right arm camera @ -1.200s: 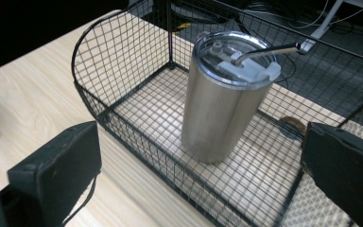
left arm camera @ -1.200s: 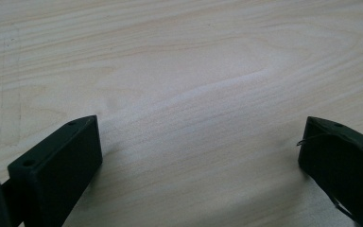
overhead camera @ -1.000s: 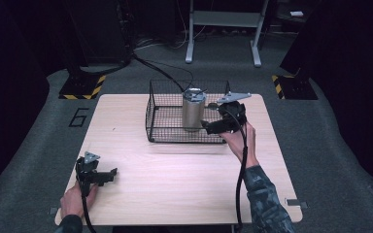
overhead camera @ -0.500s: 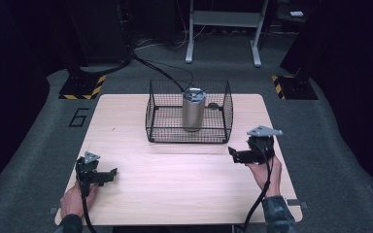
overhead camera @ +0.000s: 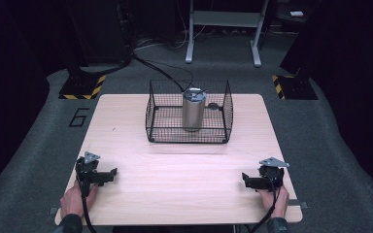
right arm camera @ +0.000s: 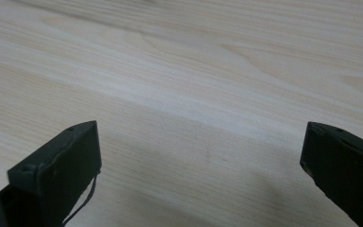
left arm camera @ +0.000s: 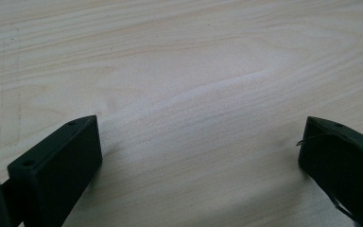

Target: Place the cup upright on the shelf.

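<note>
Left gripper (overhead camera: pixel 110 173) rests low at the near left part of the table (overhead camera: pixel 175 194), held by the left hand (overhead camera: pixel 74 200); jaws spread wide with bare wood between them in the left gripper view (left arm camera: pixel 201 142). Right gripper (overhead camera: pixel 245 178) rests at the near right part, held by the right hand (overhead camera: pixel 275 198); jaws likewise wide apart, nothing between them, wood grain underneath in the right gripper view (right arm camera: pixel 201 146). The two grippers point inward, toward each other, well apart.

Beyond both grippers, roughly midway between them and toward the far edge: a black wire basket (overhead camera: pixel 161 127). A metal can (overhead camera: pixel 193 109) stands upright inside it, near the middle. Open tabletop lies between the grippers and the basket; nothing stands in the way.

A small dark object (overhead camera: pixel 213 105) lies in the basket just right of the can; cannot tell what it is.

Floor beyond the left gripper, off the table's left edge: the numeral "6" (overhead camera: pixel 79 117) marked on grey carpet. Farther off, two black bases with yellow-black hazard stripes (overhead camera: pixel 81 87), one each side, and a grey stand (overhead camera: pixel 222 34) behind the basket. No label readable on the can.
</note>
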Available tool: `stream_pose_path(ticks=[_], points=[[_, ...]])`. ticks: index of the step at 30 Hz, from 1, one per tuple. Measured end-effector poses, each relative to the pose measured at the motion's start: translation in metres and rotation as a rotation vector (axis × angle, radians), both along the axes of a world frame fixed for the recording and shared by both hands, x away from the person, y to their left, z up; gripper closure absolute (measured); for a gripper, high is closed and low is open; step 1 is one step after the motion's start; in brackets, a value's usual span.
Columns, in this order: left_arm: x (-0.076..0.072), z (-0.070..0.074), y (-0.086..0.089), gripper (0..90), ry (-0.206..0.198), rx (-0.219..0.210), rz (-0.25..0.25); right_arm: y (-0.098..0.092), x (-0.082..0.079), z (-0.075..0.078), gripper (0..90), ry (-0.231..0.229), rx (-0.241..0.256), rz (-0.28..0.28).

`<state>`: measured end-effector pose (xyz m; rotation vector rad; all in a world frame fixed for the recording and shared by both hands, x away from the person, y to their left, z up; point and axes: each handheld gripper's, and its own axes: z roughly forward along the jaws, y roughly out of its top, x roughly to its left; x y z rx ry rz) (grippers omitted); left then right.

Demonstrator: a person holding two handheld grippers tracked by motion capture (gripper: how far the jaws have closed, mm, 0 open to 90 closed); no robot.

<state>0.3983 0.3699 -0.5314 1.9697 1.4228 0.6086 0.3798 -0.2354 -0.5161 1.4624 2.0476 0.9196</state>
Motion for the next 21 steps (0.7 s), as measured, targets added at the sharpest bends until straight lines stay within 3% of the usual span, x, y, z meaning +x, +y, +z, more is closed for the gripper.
stream_pose_path(ticks=[7,12,21], points=[[0.0,-0.001,-0.001,0.2,-0.016,-0.012,0.011,0.004,0.001,-0.012,0.0,0.009,-0.06,-0.006],[0.0,-0.001,-0.001,0.1,-0.015,-0.013,0.01,0.001,0.004,-0.014,0.0,0.022,-0.014,0.008],[0.0,-0.001,-0.001,0.1,-0.014,-0.011,0.009,0.001,0.004,-0.015,0.0,0.022,-0.018,0.013]])
